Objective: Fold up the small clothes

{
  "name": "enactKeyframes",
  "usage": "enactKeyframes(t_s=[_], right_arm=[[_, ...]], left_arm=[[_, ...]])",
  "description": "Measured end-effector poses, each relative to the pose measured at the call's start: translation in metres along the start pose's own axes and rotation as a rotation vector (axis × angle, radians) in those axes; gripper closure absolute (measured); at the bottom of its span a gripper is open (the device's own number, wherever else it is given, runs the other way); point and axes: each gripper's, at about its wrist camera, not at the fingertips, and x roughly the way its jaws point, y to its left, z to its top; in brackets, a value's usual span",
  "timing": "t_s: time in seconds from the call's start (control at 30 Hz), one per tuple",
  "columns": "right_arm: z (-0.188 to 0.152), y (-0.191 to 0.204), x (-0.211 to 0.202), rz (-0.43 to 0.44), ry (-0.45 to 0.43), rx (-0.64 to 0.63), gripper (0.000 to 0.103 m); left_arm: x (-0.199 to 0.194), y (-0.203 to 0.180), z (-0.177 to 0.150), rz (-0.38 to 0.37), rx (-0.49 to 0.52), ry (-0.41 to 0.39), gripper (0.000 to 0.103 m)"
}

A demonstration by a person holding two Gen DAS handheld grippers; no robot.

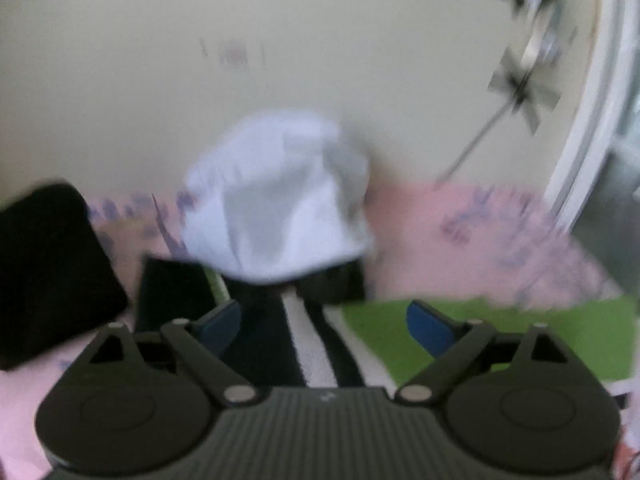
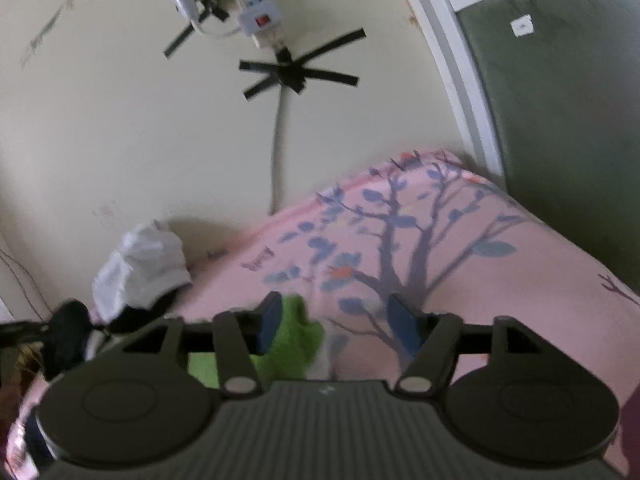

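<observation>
A green garment (image 1: 500, 332) with black and white stripes (image 1: 308, 340) lies on the pink bedsheet under my left gripper (image 1: 324, 322), which is open above it. A corner of the green cloth (image 2: 298, 340) shows in the right wrist view, between the fingers of my right gripper (image 2: 334, 322), which is open and not closed on it. A white garment (image 1: 280, 196) sits bunched on dark clothes by the wall; it also shows in the right wrist view (image 2: 140, 268). The left wrist view is blurred.
The pink bedsheet (image 2: 460, 248) has a blue tree print. A black folded item (image 1: 48, 272) lies at the left. The cream wall (image 2: 120, 120) carries a taped power strip (image 2: 260, 8) and cable. A white door frame (image 2: 460, 72) stands at the right.
</observation>
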Motion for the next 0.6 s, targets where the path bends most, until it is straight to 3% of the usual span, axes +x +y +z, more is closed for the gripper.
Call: enactKeyframes(t_s=[0.07, 0.13, 0.17, 0.2, 0.23, 0.27, 0.3, 0.47, 0.53, 0.6], right_arm=[[-0.008, -0.009, 0.004, 0.000, 0.028, 0.017, 0.035], [-0.015, -0.017, 0.013, 0.023, 0.060, 0.048, 0.035], [-0.018, -0.020, 0.016, 0.039, 0.062, 0.064, 0.035], [-0.019, -0.020, 0.020, 0.060, 0.064, 0.075, 0.037], [-0.019, -0.017, 0.026, 0.092, 0.077, 0.073, 0.050], [-0.018, -0.012, 0.030, 0.123, 0.096, 0.056, 0.082], [-0.016, -0.005, 0.035, 0.142, 0.113, 0.027, 0.096], [0.018, 0.034, 0.002, 0.246, -0.034, -0.038, 0.103], [0.040, 0.048, -0.032, 0.306, -0.155, -0.053, 0.103], [0.058, 0.055, -0.071, 0.345, -0.291, -0.077, 0.103]], left_arm=[[0.031, 0.000, -0.005, 0.000, -0.015, 0.117, 0.032], [0.048, -0.001, -0.019, 0.006, -0.003, 0.204, 0.088], [0.049, -0.001, -0.026, -0.008, -0.005, 0.226, 0.102], [0.042, -0.001, -0.031, -0.021, -0.018, 0.216, 0.101], [0.033, -0.002, -0.033, -0.027, -0.021, 0.193, 0.101], [0.019, -0.004, -0.034, -0.043, -0.019, 0.161, 0.101], [0.000, -0.005, -0.032, -0.056, -0.017, 0.115, 0.101], [-0.124, -0.009, -0.018, -0.113, 0.000, -0.193, 0.101], [-0.164, -0.011, -0.016, -0.101, 0.012, -0.293, 0.101], [-0.183, -0.015, -0.010, -0.051, 0.018, -0.328, 0.099]])
